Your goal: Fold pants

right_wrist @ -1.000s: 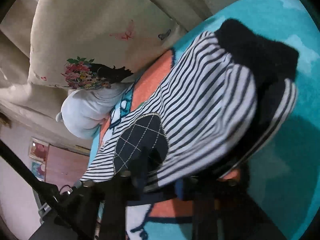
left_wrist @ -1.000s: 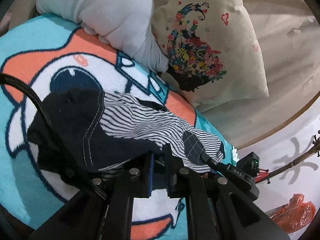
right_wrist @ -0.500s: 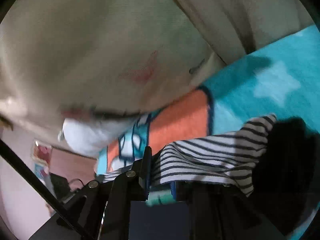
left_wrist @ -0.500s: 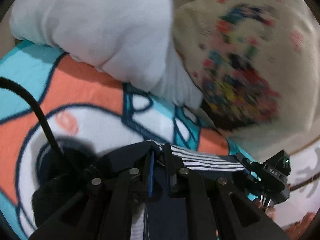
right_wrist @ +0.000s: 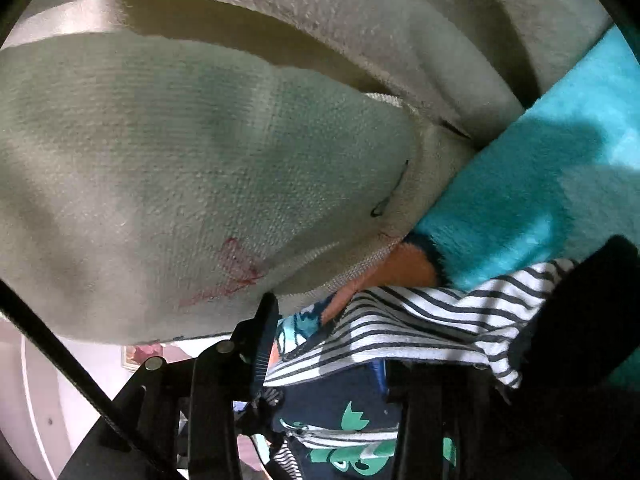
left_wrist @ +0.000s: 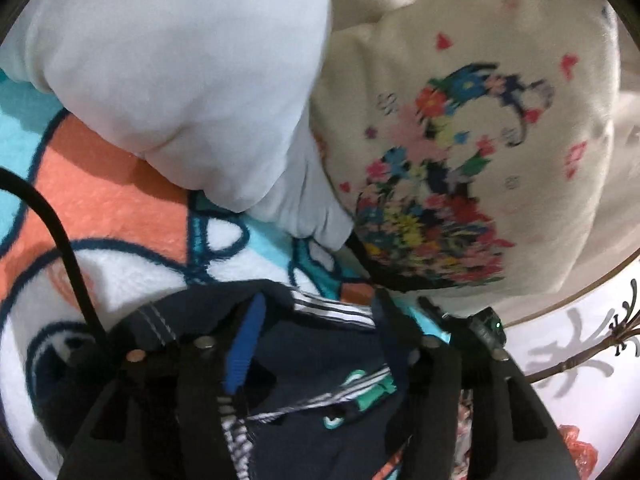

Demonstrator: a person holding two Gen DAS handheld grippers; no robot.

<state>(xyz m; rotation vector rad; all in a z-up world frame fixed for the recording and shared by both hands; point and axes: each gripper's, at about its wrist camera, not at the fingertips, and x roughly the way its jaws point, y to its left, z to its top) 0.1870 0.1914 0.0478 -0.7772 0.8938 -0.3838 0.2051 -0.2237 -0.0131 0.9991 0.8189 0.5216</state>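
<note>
Claws [left_wrist: 316, 312] [right_wrist: 324, 344] open; one pants [left_wrist: 320, 360].

A home, most likely a bedroom or living room. A fleece blanket [left_wrist: 120, 208] in teal, orange and white with a cartoon print covers a soft bed or sofa. Against its far edge lean a plain white pillow [left_wrist: 180, 72] and a cream cushion [left_wrist: 460, 160] with a stitched flower design. Behind them rises beige upholstery [right_wrist: 400, 32]. Past the right edge, a white wall [left_wrist: 560, 360] carries a dark branch-shaped decoration [left_wrist: 592, 348]. A framed picture [right_wrist: 140, 354] hangs on a pinkish wall.
</note>
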